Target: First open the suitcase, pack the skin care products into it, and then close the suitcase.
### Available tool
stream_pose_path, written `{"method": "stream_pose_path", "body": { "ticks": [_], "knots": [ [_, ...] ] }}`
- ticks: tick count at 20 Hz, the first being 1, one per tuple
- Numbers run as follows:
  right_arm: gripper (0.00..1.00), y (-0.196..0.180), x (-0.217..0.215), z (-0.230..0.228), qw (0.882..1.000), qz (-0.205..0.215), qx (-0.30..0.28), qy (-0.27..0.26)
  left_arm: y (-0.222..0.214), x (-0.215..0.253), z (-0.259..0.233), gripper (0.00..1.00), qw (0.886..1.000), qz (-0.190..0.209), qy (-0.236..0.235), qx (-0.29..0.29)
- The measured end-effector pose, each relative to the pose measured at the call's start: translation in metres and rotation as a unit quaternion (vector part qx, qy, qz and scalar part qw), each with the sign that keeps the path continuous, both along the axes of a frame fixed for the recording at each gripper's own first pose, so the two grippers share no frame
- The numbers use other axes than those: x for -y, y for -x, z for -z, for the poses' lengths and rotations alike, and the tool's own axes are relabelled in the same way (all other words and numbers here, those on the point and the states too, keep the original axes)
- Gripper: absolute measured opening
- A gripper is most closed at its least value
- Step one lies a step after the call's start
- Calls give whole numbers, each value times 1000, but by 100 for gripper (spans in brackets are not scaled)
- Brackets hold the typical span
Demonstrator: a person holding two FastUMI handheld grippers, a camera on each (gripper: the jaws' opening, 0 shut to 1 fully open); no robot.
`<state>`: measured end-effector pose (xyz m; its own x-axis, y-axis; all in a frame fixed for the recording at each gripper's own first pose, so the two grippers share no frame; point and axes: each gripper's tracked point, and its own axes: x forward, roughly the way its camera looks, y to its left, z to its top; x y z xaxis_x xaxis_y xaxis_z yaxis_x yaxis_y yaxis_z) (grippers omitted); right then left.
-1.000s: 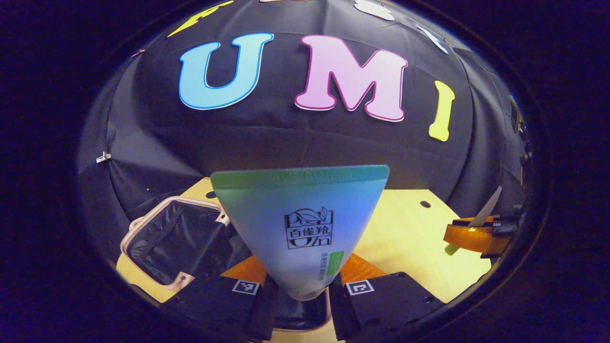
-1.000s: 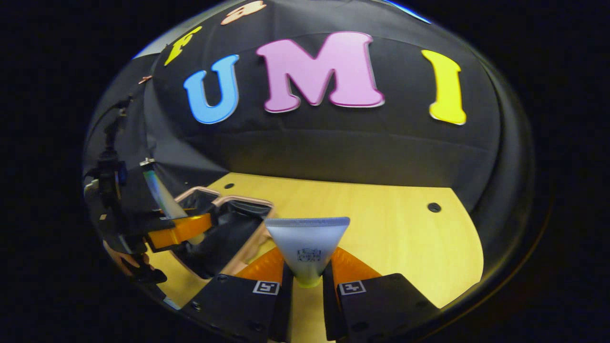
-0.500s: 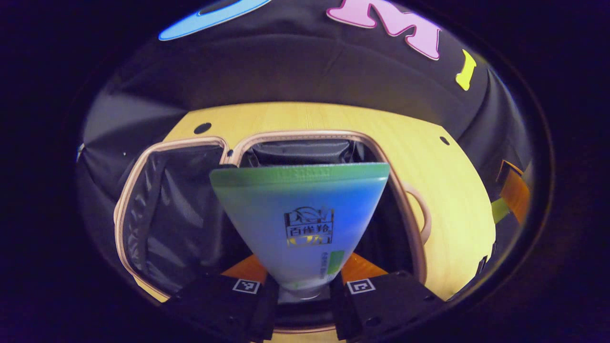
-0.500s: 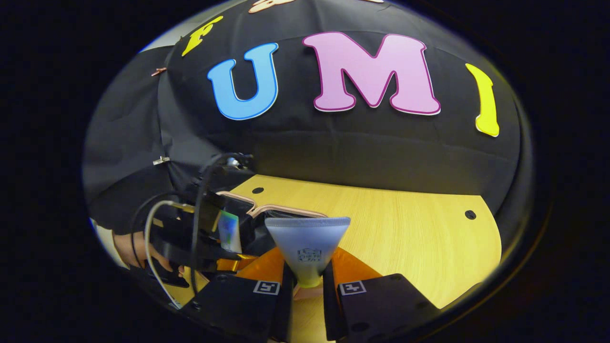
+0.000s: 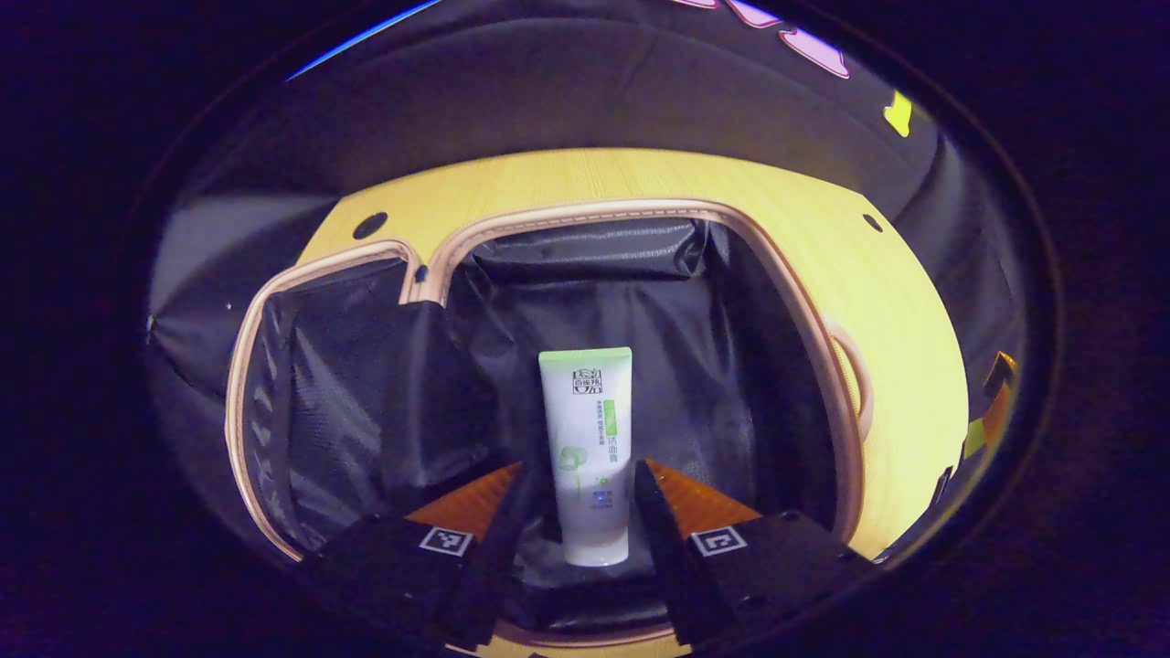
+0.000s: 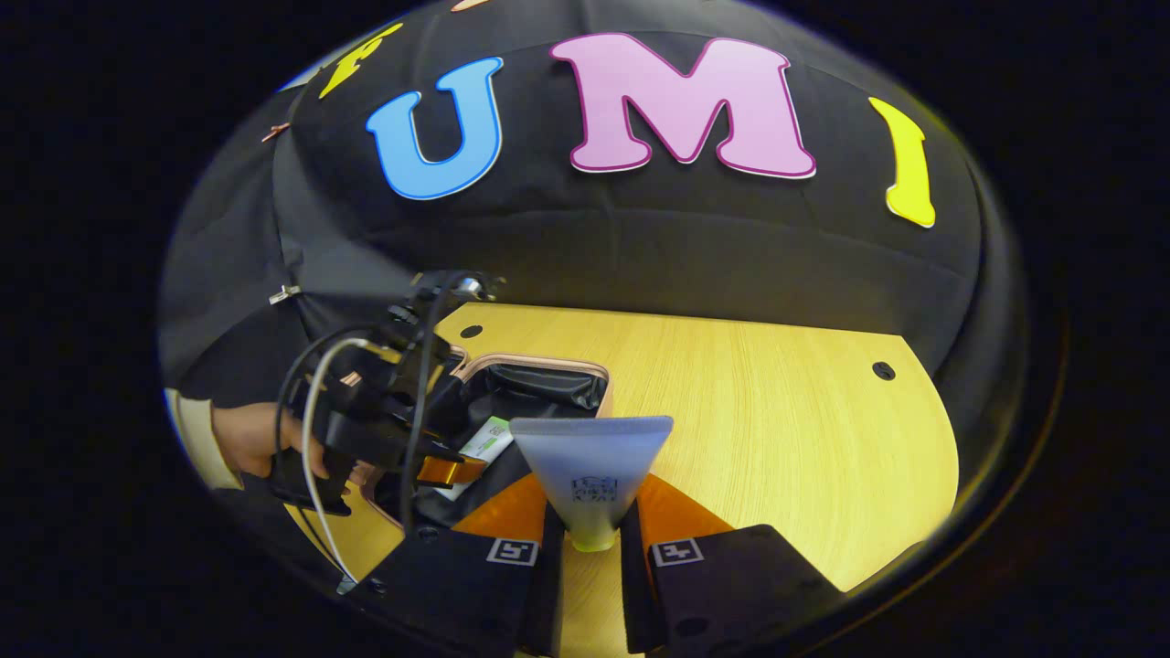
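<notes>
Left tool (image 5: 578,475) is hanging with fingers apart over the open pink-rimmed black-lined suitcase (image 5: 827,366), white green-topped tube (image 5: 590,452) lying free inside, bare lining either side. Right tool (image 6: 590,521) is clamping a pale blue-grey tube (image 6: 591,461) above the yellow wooden desk (image 6: 777,439).

A pale wooden table (image 6: 777,429) carries the open suitcase (image 5: 567,215), seemingly flat

A recording booth: black cloth wall (image 6: 640,265) hung behind a pale wooden table (image 6: 777,429) with small round holes.
</notes>
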<state>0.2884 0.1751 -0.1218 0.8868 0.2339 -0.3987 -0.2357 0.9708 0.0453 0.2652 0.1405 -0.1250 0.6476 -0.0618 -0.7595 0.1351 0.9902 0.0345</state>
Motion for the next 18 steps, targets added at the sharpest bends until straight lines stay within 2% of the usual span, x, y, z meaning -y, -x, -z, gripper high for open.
{"method": "stream_pose_path", "body": {
  "ticks": [1, 2, 3, 7, 9, 11, 12, 13, 14, 15, 18],
  "knots": [
    [22, -1, 0, 0, 1000, 3, -8, -2, 9, -4, -17, 85, 999, -8, 7, 31],
    [22, -2, -2, 2, 1000, 5, -19, -4, 17, -12, -34, 89, 997, -21, 13, 67],
    [30, -4, -8, 6, 999, 4, -34, -5, 30, -23, -49, 92, 994, -37, 19, 101],
    [30, -13, -53, 47, 994, -19, -104, 9, 92, -66, -101, 94, 975, -93, 42, 199],
    [30, -28, -77, 73, 990, -19, -140, 13, 122, -80, -108, 94, 972, -75, 45, 219],
    [30, -42, -97, 102, 983, -6, -183, 14, 139, -110, -109, 95, 969, -75, 15, 235],
    [22, -46, -106, 114, 980, 0, -199, 16, 148, -124, -109, 95, 968, -83, 10, 237],
    [22, -52, -112, 123, 978, 5, -206, 21, 155, -132, -107, 95, 967, -94, 16, 237],
    [30, -58, -113, 132, 977, 11, -209, 33, 161, -138, -103, 95, 966, -106, 28, 235],
    [22, -62, -112, 139, 976, 21, -214, 47, 166, -142, -101, 95, 964, -117, 41, 233],
    [22, -69, -114, 158, 967, 45, -244, 57, 186, -159, -93, 95, 963, -141, 55, 223]
  ]
}}
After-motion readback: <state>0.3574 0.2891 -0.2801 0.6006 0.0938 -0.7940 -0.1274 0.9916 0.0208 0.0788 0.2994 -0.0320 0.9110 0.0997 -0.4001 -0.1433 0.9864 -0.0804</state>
